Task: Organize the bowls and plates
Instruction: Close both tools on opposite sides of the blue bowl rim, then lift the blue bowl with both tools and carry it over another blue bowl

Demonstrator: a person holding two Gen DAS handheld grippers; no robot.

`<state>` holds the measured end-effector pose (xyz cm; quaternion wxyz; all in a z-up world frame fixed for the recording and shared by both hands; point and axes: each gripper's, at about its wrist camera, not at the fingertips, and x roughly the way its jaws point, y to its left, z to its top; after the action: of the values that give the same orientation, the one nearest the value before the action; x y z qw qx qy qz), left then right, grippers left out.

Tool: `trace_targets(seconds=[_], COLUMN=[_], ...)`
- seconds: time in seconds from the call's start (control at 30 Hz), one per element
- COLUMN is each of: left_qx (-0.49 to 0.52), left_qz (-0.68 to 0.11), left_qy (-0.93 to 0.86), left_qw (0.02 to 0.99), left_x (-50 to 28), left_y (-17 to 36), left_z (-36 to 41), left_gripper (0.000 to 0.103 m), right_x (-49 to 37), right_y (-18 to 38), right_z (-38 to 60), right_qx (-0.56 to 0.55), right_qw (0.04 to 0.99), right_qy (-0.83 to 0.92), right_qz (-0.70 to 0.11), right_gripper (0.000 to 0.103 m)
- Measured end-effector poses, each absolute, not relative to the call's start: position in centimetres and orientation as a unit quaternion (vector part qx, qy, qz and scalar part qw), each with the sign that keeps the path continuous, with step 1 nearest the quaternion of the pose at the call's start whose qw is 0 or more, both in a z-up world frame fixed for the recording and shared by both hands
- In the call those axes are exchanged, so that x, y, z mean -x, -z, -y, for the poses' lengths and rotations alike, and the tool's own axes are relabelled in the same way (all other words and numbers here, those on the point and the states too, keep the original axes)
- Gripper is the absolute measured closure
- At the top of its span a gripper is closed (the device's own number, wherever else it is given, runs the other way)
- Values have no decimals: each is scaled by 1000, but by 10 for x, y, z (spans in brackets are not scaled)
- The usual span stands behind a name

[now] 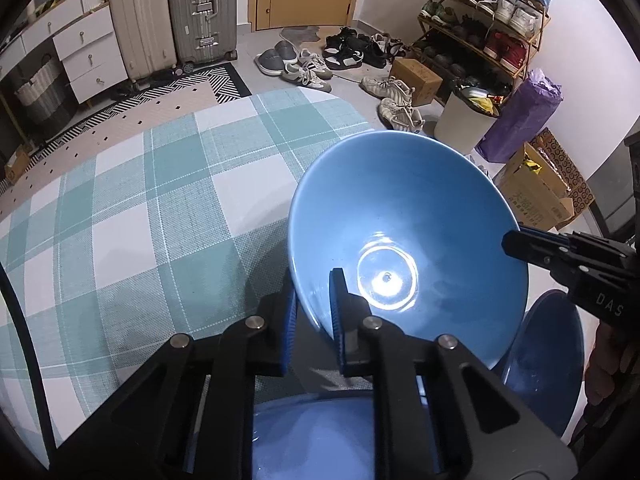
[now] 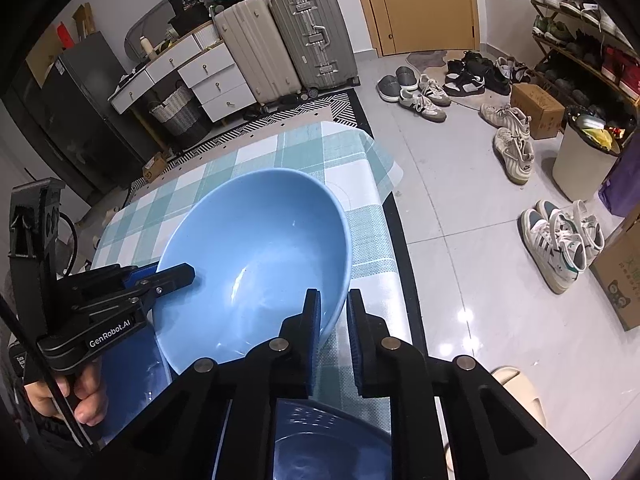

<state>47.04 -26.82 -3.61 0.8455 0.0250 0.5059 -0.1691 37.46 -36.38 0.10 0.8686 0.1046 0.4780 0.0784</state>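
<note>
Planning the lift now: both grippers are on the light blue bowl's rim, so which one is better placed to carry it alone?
Neither clearly. The left gripper and right gripper each pinch opposite rims of the light blue bowl. It is wide, so I would probably lift with both.

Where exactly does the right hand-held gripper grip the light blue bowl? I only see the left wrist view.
Observer: The right hand-held gripper is shut on the rim of the light blue bowl, with one finger inside and the other outside.
Operator: Who steadies my left hand-held gripper?
Observer: A hand is wrapped round the handle of the left hand-held gripper.
Operator: Is there anything on the floor near the table's right edge?
Observer: A beige slipper lies close beside the table.
</note>
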Motion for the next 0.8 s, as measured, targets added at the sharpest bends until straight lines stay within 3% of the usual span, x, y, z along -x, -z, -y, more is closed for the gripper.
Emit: trace_targets(seconds=[0.8], left_qx=[-20], left_qz=[-473], left_qy=[164], left_qw=[865], left_x=[-453], left_y=[0], left_z=[266], left_gripper=[91], right_x=[-365], right_y=[-28], right_z=[362], right_qx=[-103], right_qw=[890], right_qy=[-78], right_qz=[-437], right_gripper=[90])
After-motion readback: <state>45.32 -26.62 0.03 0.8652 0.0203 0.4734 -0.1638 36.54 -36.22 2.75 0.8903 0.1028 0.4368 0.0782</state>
